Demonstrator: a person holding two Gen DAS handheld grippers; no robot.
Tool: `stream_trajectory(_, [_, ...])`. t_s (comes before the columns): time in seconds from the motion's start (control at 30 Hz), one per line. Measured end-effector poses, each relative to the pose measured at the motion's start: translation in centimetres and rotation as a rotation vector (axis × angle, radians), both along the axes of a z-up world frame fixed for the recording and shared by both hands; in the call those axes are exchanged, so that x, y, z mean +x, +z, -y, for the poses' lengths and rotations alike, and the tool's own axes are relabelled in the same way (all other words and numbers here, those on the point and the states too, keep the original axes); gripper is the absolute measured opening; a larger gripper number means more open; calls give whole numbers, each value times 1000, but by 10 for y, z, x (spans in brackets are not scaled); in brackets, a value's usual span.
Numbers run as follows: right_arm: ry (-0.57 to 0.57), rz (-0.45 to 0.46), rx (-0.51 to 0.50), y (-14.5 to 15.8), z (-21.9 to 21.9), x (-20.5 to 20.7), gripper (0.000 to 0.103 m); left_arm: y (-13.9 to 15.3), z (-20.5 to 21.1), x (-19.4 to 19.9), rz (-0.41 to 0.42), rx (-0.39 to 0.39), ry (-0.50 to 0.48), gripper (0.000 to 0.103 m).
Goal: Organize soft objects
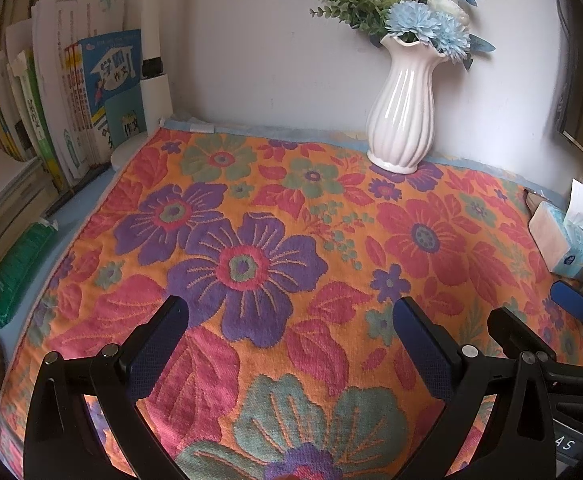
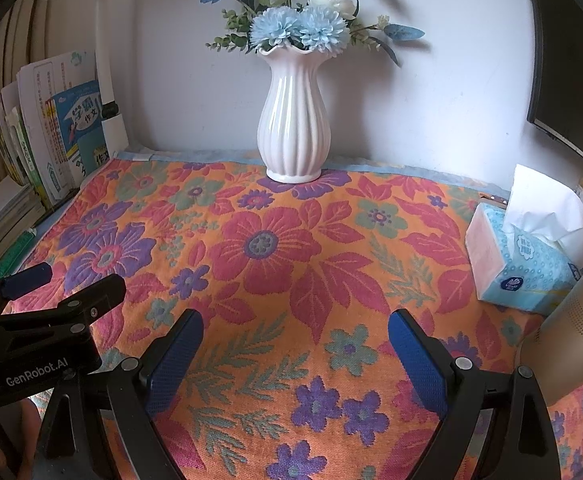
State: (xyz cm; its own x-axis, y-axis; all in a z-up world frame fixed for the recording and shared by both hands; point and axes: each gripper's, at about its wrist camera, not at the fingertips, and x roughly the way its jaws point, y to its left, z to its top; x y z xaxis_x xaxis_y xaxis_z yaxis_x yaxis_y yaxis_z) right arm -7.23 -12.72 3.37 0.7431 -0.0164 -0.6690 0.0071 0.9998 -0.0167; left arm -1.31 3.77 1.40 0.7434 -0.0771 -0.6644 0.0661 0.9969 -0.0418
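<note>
A large flowered towel [image 1: 275, 240] in orange, red and purple lies spread flat over the desk; it also fills the right wrist view [image 2: 291, 256]. My left gripper [image 1: 291, 312] is open and empty, hovering just above the towel's near part. My right gripper [image 2: 295, 324] is open and empty too, above the towel's near right part. The right gripper's fingers [image 1: 575, 304] show at the right edge of the left wrist view. The left gripper's fingers [image 2: 31, 276] show at the left edge of the right wrist view.
A white ribbed vase [image 1: 403, 120] with blue and white flowers stands on the towel's far edge by the wall [image 2: 295, 120]. A tissue box [image 2: 523, 256] sits at the right. Books [image 1: 71, 112] and a green packet [image 1: 19, 268] line the left side.
</note>
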Motion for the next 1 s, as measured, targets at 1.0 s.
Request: stream_trajectory(1.0, [-3,-8,4,-1,-1,0,93,0,-1,1,-20,-12,-5,102])
